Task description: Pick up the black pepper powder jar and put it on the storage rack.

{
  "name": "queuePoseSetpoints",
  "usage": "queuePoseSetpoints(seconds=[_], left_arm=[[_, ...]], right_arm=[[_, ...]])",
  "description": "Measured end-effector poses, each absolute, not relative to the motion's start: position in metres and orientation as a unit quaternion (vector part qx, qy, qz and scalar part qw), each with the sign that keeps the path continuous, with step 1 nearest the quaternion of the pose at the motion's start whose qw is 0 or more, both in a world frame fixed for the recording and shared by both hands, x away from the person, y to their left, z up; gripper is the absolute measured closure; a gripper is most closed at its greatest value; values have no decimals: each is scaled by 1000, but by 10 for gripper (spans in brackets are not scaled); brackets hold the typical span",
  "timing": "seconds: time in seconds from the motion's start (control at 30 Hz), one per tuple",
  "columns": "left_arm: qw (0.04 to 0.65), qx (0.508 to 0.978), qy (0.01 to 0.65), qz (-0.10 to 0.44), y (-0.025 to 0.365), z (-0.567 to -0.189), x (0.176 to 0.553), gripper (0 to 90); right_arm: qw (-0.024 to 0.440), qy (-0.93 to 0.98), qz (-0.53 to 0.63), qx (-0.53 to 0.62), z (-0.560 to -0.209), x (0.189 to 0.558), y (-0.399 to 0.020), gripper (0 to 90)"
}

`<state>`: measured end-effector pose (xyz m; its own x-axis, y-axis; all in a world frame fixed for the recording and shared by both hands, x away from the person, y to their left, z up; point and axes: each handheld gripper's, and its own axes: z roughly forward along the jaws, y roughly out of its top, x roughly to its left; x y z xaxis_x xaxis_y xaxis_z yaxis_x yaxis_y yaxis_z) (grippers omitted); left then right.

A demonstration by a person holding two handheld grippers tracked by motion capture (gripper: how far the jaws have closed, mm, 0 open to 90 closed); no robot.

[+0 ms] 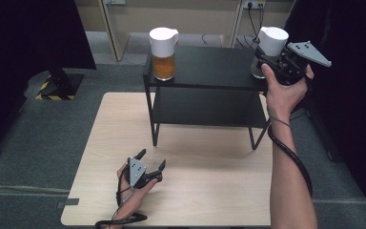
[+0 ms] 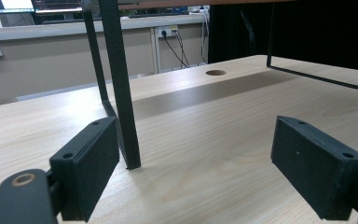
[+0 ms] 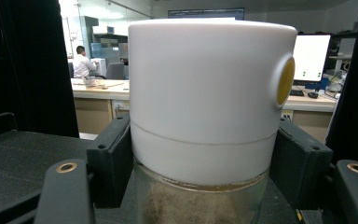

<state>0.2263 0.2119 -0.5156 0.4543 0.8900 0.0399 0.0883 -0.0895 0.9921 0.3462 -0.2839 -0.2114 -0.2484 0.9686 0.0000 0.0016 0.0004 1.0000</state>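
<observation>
right gripper [image 1: 266,61] clamped on the upright white-lidded jar [image 1: 272,42], jaws either side of its lid; at shelf's [image 1: 209,67] right end | left gripper [image 1: 151,161] jaws apart, empty, well away on table [image 1: 209,191]

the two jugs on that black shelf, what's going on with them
A person works at a wooden table with a gripper in each hand. The right gripper is clamped on the white-lidded glass jug at the right end of the black shelf's top level; whether its base rests on the shelf or is lifted off can't be told. A second jug, holding amber liquid, stands untouched at the left end. The left gripper rests low over the table in front of the shelf, jaws open and empty.
</observation>
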Motion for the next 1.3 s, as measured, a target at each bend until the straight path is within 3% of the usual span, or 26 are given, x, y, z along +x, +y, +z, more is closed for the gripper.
queuePoseSetpoints(seconds=[0.73, 1.07, 1.3], left_arm=[[559, 645, 378, 359, 211, -516, 226, 147], [559, 645, 377, 360, 211, -516, 226, 146], [558, 646, 376, 360, 211, -516, 226, 146]], right_arm=[[435, 560, 562, 426, -216, 346, -283, 298], [426, 552, 568, 437, -218, 343, -286, 133], [419, 558, 571, 432, -224, 332, -292, 90]])
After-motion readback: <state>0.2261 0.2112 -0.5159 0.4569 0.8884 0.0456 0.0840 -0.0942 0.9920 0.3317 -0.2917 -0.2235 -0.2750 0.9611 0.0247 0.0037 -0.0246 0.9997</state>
